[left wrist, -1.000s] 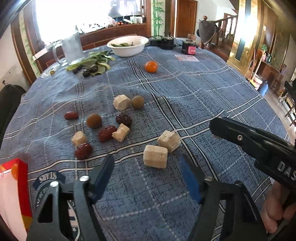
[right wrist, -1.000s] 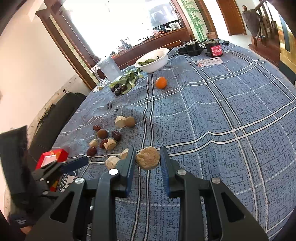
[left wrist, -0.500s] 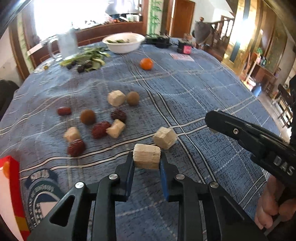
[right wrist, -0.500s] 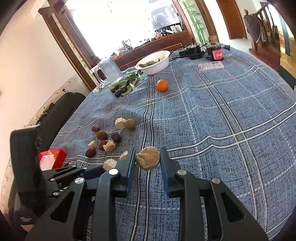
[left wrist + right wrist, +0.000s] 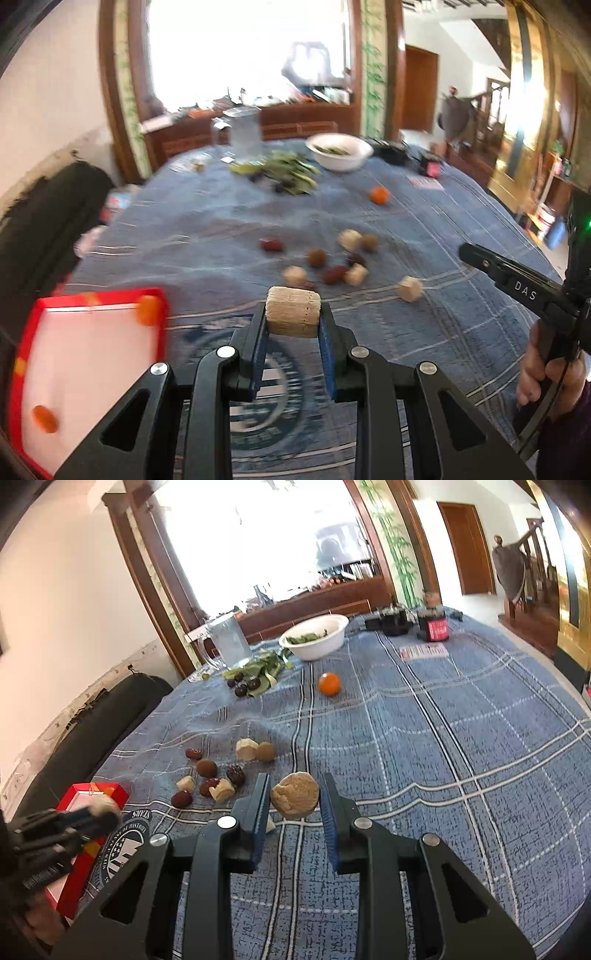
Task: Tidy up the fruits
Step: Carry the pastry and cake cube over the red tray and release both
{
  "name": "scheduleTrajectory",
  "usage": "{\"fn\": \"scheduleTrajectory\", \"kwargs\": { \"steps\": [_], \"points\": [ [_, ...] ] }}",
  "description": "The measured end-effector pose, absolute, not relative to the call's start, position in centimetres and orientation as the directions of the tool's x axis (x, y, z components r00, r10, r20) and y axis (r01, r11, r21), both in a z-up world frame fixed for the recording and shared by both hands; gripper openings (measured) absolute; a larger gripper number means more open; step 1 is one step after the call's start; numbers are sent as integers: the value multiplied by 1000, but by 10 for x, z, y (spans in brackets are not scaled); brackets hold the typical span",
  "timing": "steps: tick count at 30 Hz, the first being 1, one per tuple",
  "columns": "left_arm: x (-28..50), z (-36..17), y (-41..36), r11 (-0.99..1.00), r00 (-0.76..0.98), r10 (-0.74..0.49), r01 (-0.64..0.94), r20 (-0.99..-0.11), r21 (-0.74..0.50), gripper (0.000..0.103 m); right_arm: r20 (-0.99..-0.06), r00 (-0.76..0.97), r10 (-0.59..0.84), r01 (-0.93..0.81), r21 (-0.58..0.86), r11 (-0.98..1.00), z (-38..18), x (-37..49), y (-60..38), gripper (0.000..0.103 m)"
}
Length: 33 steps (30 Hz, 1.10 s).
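Note:
My left gripper (image 5: 293, 317) is shut on a tan cut fruit chunk (image 5: 293, 312), lifted above the blue cloth beside the red tray (image 5: 88, 365). From the right wrist view the left gripper (image 5: 92, 814) hovers at the tray's (image 5: 92, 794) edge. My right gripper (image 5: 295, 799) is shut on a beige round chunk (image 5: 295, 799), held above the cloth. Several dates, brown round fruits and tan chunks (image 5: 218, 775) lie loose in a cluster on the cloth. An orange (image 5: 329, 684) sits farther back.
A white bowl (image 5: 317, 637) with greens, a glass mug (image 5: 229, 644), leaves with dark fruits (image 5: 255, 675), a red jar (image 5: 436, 627) and black items stand at the far side. A dark chair (image 5: 85, 734) is at the left. A round emblem mat (image 5: 122, 845) lies by the tray.
My left gripper closed on the tan chunk, lifted it and swung left toward the red tray. My right gripper stayed shut on its chunk and barely moved.

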State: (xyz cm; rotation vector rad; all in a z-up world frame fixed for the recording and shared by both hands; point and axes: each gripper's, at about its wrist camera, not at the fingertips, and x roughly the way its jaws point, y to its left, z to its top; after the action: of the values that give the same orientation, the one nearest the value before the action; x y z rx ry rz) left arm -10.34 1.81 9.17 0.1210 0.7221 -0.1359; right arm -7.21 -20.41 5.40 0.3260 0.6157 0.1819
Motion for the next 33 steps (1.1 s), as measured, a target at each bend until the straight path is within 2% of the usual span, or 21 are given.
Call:
{"fn": "scheduleTrajectory", "kwargs": {
  "steps": [7,18,33],
  "points": [
    [-119,104,59,995,787,-8,69,-617,74,25,-534,794,292,-97,363,927,60,-75,-185,28],
    [-135,110,120,994,811,106,-90,-576,57,25,-477,723,500,-383,325,865,101,-79,-59,29],
    [-142,89,198,960,768,248,-277,-590,42,25,-511,550,661,-594,318,739,97,-89,81,29]
  ]
}}
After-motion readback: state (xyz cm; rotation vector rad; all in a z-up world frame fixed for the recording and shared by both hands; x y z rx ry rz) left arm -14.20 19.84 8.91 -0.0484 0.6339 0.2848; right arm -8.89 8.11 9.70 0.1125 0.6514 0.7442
